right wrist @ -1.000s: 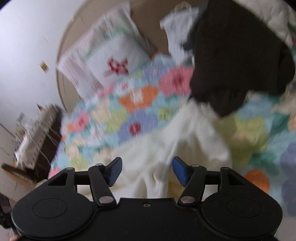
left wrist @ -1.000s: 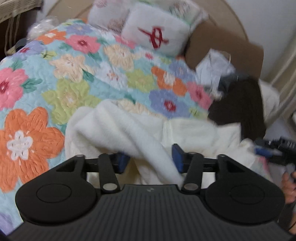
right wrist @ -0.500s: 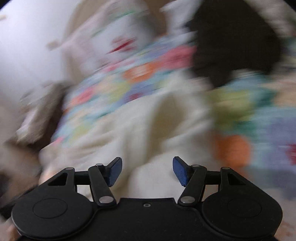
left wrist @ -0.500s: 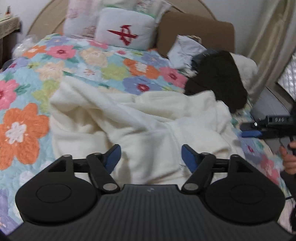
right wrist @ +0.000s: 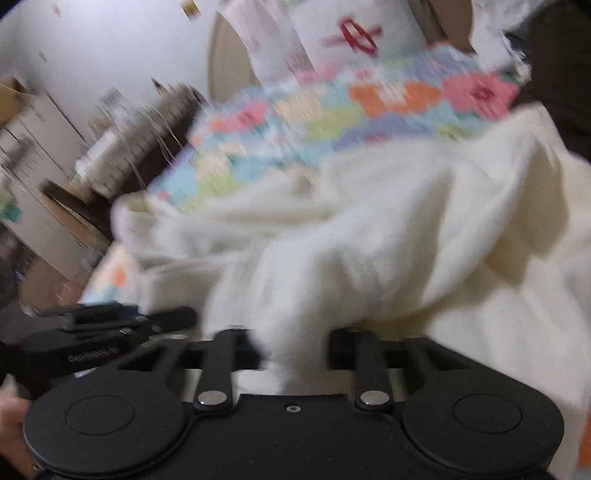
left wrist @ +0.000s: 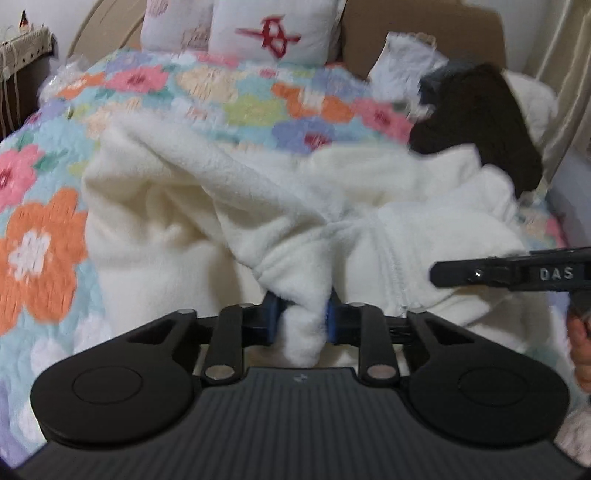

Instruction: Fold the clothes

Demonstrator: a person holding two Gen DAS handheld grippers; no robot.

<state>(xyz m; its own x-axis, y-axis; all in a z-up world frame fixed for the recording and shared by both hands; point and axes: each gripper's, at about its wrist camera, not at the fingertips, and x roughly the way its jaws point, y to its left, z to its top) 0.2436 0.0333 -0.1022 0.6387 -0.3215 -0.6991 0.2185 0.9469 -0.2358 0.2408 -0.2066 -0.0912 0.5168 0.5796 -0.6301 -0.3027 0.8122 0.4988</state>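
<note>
— What does my left claw (left wrist: 301, 321) hold now?

— I see its blue pads (left wrist: 270, 317) pressed on a bunch of the cream fleece garment (left wrist: 207, 206); the fabric hangs down between them. The garment lies crumpled on the flowered quilt (left wrist: 40, 236) of the bed, in the middle of my left view.

— And the right claw (right wrist: 295, 350)?

— It is also closed on a fold of the same fleece; the picture is blurred, but the cloth fills the gap between the fingers. In the left view I see this claw at 3 o'clock, beside the garment.

— What else is near?

— A dark brown garment (left wrist: 484, 122) at 1 o'clock, touching the fleece edge, and a white pillow with a red sign (left wrist: 271, 31) at 12 o'clock.
</note>
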